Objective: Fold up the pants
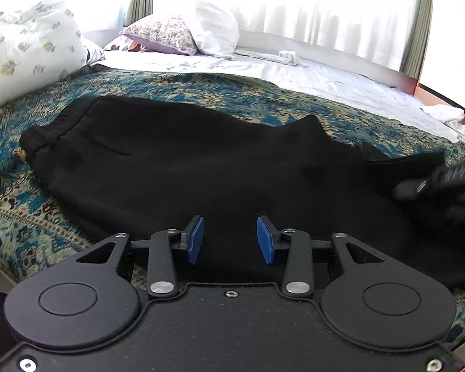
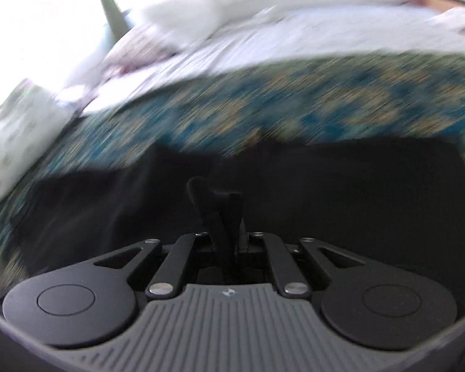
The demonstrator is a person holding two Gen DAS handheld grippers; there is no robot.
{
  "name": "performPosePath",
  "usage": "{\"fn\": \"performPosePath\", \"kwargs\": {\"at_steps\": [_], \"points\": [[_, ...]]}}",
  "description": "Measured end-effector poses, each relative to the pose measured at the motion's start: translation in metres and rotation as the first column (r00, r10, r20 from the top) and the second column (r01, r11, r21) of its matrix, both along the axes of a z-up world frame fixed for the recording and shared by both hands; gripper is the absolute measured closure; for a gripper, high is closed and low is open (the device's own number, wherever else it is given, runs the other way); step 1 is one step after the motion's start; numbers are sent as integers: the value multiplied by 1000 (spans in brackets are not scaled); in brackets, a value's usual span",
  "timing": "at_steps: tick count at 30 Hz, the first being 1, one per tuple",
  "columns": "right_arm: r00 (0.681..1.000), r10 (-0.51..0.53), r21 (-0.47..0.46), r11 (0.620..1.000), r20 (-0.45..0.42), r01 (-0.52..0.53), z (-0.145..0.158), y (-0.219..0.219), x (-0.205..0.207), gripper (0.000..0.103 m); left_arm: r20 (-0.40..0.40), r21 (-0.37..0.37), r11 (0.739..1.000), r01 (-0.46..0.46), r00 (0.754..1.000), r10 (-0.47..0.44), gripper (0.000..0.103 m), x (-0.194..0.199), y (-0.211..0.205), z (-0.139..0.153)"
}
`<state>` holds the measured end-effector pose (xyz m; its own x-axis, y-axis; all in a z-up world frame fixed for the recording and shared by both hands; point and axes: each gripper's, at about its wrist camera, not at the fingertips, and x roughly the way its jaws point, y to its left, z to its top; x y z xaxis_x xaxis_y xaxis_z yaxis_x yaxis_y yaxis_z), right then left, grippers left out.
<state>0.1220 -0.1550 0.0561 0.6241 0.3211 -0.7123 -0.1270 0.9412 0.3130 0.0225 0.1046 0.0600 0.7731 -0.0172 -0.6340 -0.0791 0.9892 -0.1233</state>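
Black pants [image 1: 176, 161] pinched in right gripper [image 2: 224, 214]; left gripper [image 1: 230, 238] spread, empty; may slip free mid-swing.

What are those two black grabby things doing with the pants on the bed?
Someone is folding black pants spread on a patterned bedspread. The right gripper is pinched shut on a bit of the black cloth, and its view is blurred. The left gripper hangs over the pants with its blue pads apart, holding nothing.
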Motion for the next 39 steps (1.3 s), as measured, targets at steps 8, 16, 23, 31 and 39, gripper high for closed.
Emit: {"fn": "performPosePath", "kwargs": {"at_steps": [8,16,23,31,39], "points": [[990,129,-78,989,57,-124,-9,39,-42,81,5,-28,1000,4,1000,-3,65,2,5,-4],[972,193,-119,977,134,-177,5,29,-90,36,31,-71,992,100,995,-98,60,1,-23,12],[966,95,-230,972,242,-38,11,1,-133,25,-13,-122,958,259,965,-263,58,9,-65,8],[939,-105,-304,929,327,210,3,-31,-157,21,-85,-207,959,196,973,-217,26,35,-97,-8],[884,-260,-355,844,388,403,-1,-56,-171,16,-39,-88,988,125,991,-129,95,34,-114,2]]}}
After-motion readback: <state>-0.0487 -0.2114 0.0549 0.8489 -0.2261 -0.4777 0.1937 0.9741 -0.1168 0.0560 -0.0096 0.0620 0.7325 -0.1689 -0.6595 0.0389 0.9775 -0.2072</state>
